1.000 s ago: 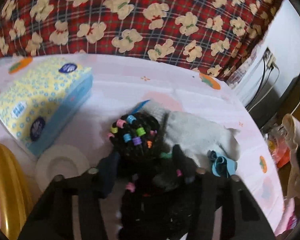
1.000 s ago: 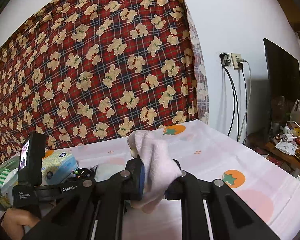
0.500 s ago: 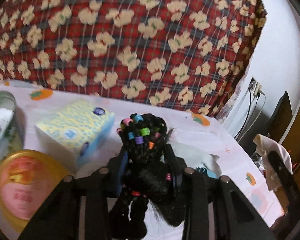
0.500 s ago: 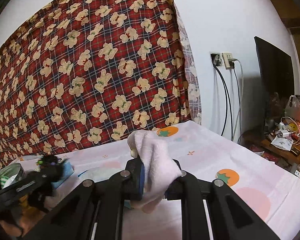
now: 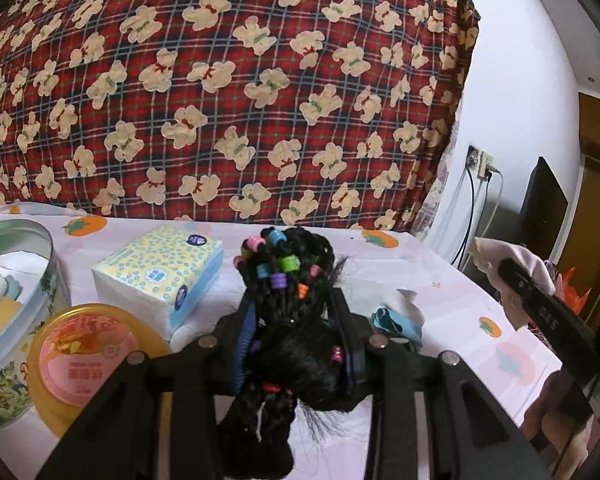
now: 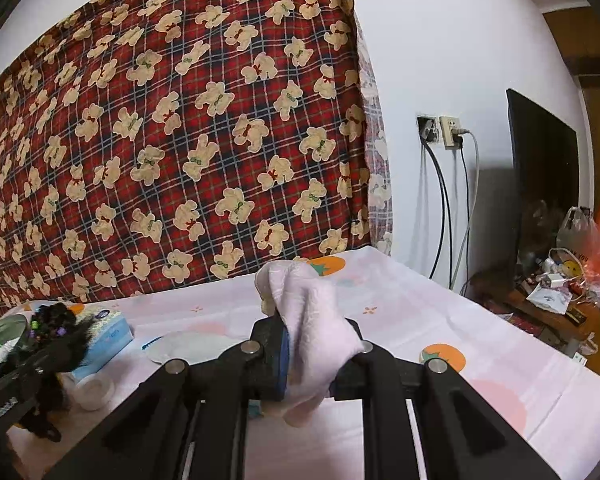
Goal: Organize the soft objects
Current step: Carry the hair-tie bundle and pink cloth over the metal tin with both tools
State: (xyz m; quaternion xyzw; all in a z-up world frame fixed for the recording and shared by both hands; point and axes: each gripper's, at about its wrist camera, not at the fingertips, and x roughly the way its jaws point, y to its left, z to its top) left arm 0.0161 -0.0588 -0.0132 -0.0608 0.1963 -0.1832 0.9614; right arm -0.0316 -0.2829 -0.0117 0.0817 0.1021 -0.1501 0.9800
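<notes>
Between the two fingers of the left gripper (image 5: pixel 296 320) sits a black braided hairpiece (image 5: pixel 288 276) strung with coloured beads, pinched at its middle so that the beaded knot stands above the fingertips and loose strands hang below, clear of the worktop (image 5: pixel 452 292). Off to that gripper's left stand a yellow-and-blue tissue pack (image 5: pixel 160 276), a round tin (image 5: pixel 16 240) with white and striped cloth inside, and an orange lid (image 5: pixel 88 364) leaning against the tin. A crumpled white cloth (image 5: pixel 404 300) and a small teal hair tie (image 5: pixel 396 322) lie on the worktop just right of the hairpiece. Farther right, the right gripper (image 6: pixel 312 344) is pressed together on a pale pink sock (image 6: pixel 312 320), which bulges up above the fingers and droops beneath them, held above the pink sheet with orange fruit prints. A red plaid cloth with teddy bears (image 6: pixel 172 148) hangs behind.
</notes>
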